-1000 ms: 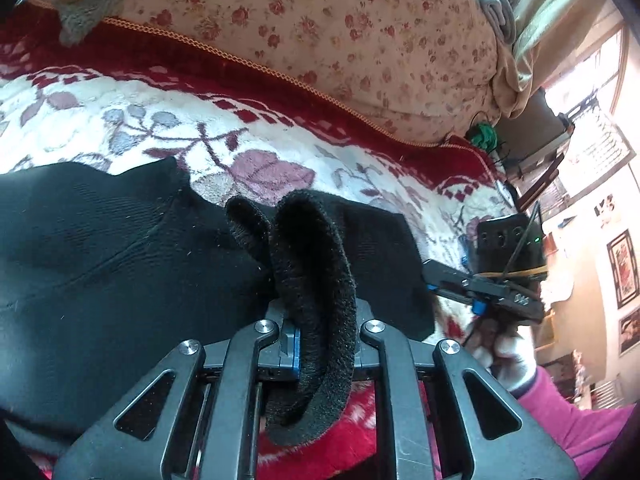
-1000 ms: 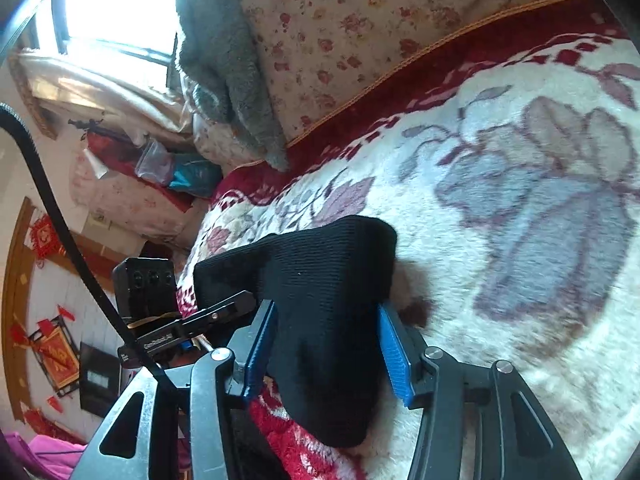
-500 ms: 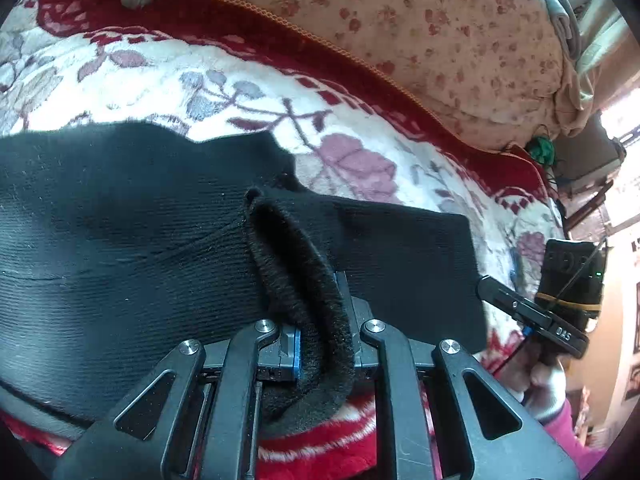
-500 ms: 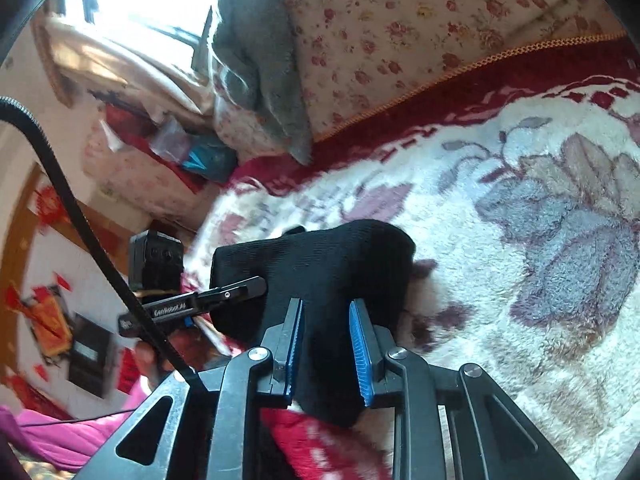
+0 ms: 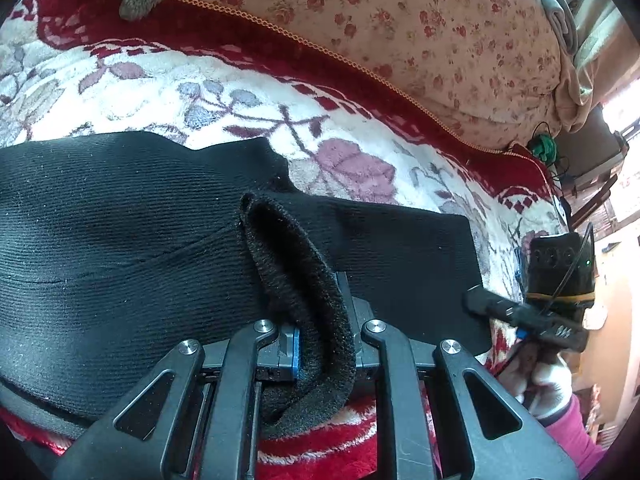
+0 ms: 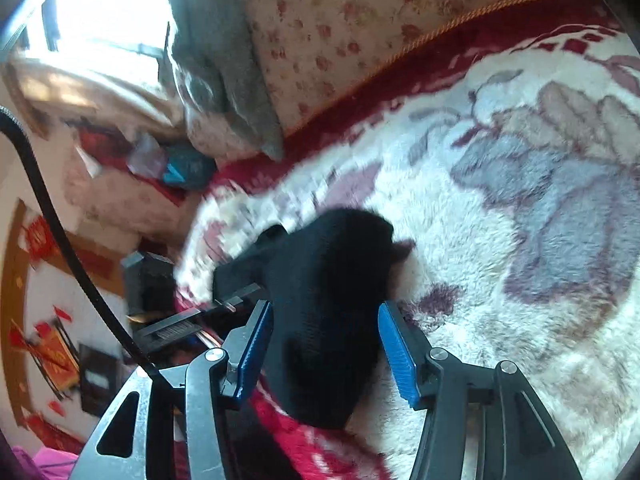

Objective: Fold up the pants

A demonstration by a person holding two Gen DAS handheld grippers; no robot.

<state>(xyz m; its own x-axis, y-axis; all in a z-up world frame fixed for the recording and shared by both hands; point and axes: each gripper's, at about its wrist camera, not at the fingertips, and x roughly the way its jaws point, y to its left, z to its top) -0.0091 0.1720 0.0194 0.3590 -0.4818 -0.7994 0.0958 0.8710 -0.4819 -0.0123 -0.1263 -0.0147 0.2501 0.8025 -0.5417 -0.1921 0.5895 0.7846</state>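
- Left wrist view: the left gripper has its jaws nearly closed, pinching a thick fold of the black pants, which lie spread over a fleecy floral blanket on the bed. A rose-print quilt is heaped behind. No writing is readable.
- Right wrist view: the right gripper has its jaws opening, the pants' end loose between the blue pads. A bright window lights the room; the red wall hangings are too blurred to read.

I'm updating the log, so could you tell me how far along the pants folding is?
Done: the black pants lie on the floral blanket with one end brought over. In hand: the left gripper pinches a hem; the right gripper is opening around the other end. Left: releasing and finishing the fold.
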